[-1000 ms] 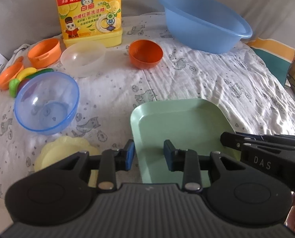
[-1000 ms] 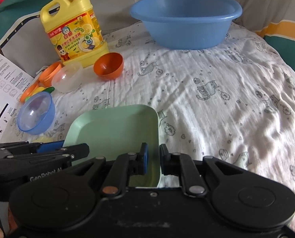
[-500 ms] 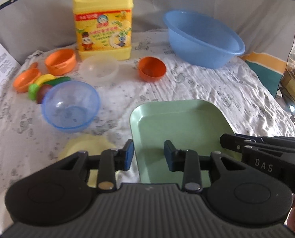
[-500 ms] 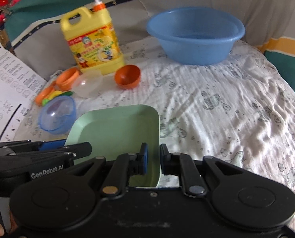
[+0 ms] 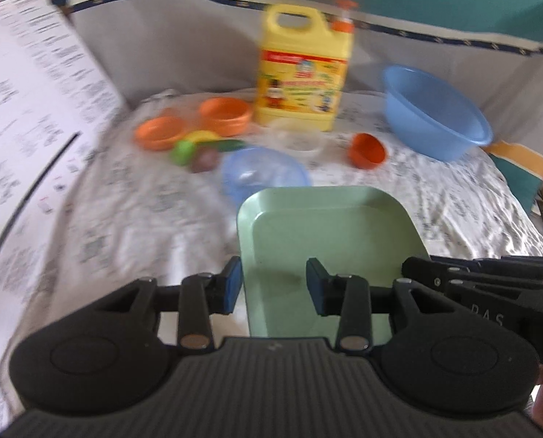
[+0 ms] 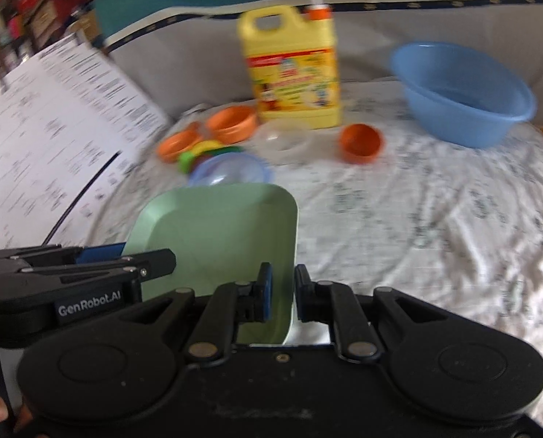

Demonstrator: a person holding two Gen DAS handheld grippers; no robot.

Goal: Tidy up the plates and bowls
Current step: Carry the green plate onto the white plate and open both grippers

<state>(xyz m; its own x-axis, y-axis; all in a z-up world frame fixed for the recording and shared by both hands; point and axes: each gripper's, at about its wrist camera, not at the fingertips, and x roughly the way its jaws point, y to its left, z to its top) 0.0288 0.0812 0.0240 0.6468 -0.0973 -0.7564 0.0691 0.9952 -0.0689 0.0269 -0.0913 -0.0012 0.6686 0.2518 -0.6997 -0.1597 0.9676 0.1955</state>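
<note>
A pale green square plate (image 5: 329,230) is held up above the cloth. My right gripper (image 6: 281,294) is shut on its right rim; the plate also shows in the right wrist view (image 6: 216,230). My left gripper (image 5: 273,284) is open, its jaws astride the plate's left rim with a gap on both sides. Beyond the plate sit a clear blue bowl (image 5: 264,171), a clear bowl (image 5: 297,140), a small orange bowl (image 5: 368,149) and two orange dishes (image 5: 225,115).
A yellow detergent jug (image 5: 302,69) stands at the back. A blue basin (image 5: 435,116) sits at the back right. Toy fruit (image 5: 198,148) lies by the orange dishes. A printed sheet (image 5: 27,109) leans at the left. The views are motion-blurred.
Both grippers have risen and drawn back with the green plate. The yellow plate seen below the left gripper has left the view. The scene has shifted right and away.
</note>
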